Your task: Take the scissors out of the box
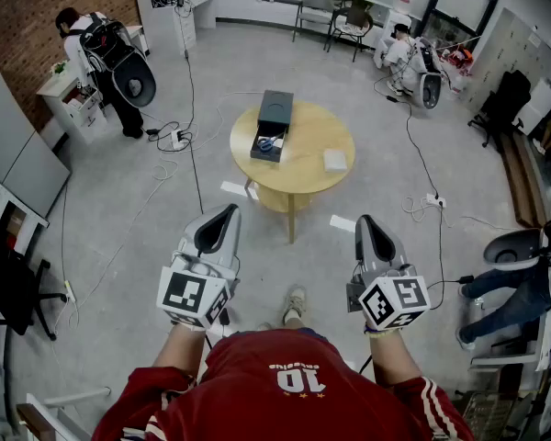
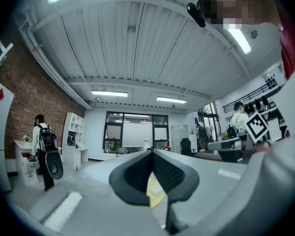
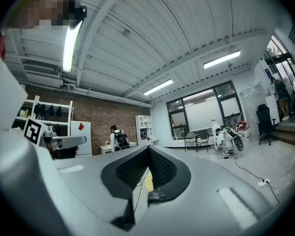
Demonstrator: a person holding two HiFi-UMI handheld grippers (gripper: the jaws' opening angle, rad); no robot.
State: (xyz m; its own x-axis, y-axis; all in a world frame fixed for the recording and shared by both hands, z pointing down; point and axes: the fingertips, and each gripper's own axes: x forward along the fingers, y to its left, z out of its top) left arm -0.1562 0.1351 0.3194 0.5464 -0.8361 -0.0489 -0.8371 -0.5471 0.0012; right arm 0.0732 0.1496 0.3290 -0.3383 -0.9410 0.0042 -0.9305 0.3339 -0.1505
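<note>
We judge the task is only at its approach: the round worktop stands well apart at twelve o'clock. The left claw and right claw are both pinched closed and empty. Next we must step in and open one claw. We count one box, one scissors in its six o'clock end, and one white pad.

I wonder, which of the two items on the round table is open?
The dark box, left of the small white block: its near end lies open, showing scissors inside, while the block shows no opening.
</note>
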